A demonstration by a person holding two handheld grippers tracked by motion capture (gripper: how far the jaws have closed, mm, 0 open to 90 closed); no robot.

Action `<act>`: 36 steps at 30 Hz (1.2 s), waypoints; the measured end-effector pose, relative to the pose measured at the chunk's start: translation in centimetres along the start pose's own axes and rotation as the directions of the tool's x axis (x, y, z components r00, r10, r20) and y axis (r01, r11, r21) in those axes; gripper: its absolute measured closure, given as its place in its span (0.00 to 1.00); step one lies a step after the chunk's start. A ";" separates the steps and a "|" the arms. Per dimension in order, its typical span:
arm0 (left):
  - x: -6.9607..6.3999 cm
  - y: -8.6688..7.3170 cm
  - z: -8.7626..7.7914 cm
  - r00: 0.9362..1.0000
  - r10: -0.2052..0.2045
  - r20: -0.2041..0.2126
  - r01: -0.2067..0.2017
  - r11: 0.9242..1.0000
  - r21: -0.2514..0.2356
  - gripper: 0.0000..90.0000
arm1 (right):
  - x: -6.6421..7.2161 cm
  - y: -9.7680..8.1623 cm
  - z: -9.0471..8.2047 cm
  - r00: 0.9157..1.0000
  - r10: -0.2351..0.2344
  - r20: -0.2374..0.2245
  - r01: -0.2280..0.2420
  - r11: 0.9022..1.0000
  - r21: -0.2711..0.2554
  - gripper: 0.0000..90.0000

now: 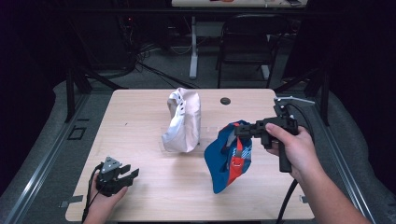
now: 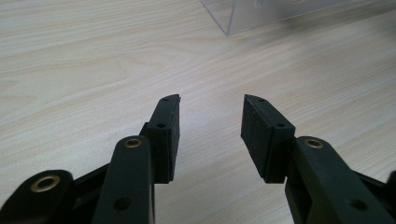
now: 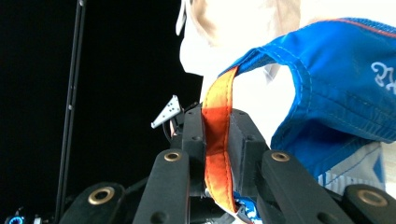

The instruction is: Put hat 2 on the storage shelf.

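A blue cap [image 1: 223,161] with orange and white panels hangs above the wooden table [image 1: 140,116], right of centre. My right gripper [image 1: 240,130] is shut on its orange strap [image 3: 217,140], which runs up between the jaws to the blue cap [image 3: 336,88]. A white cap [image 1: 181,122] stands upright on a clear stand at the middle of the table; the white cap [image 3: 224,37] rises behind the blue one. At the front left corner my left gripper [image 1: 131,174] rests low over the wood. Its jaws stand open, nothing between them [image 2: 211,122].
A corner of the clear stand [image 2: 247,16] lies ahead of the left gripper. A small black grommet [image 1: 225,101] sits near the table's far edge. Beyond the table stand a black folding chair [image 1: 250,42] and a white desk leg [image 1: 194,46].
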State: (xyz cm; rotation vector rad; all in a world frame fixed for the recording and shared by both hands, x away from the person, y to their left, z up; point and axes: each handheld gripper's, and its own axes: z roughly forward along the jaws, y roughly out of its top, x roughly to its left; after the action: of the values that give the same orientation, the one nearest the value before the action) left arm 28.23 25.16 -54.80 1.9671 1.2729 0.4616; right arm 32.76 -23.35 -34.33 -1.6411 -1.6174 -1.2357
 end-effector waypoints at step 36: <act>0.5 0.0 -0.2 1.000 0.002 -0.001 -0.002 1.000 0.002 0.61 | 4.5 8.5 -1.9 0.997 -0.010 0.071 0.023 0.983 -0.180 0.87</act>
State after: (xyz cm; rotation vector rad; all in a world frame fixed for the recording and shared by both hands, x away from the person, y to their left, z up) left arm 28.36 25.71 -54.76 1.9699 1.2727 0.4632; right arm 39.90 -24.06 -27.62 -1.8028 -1.6028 -1.3832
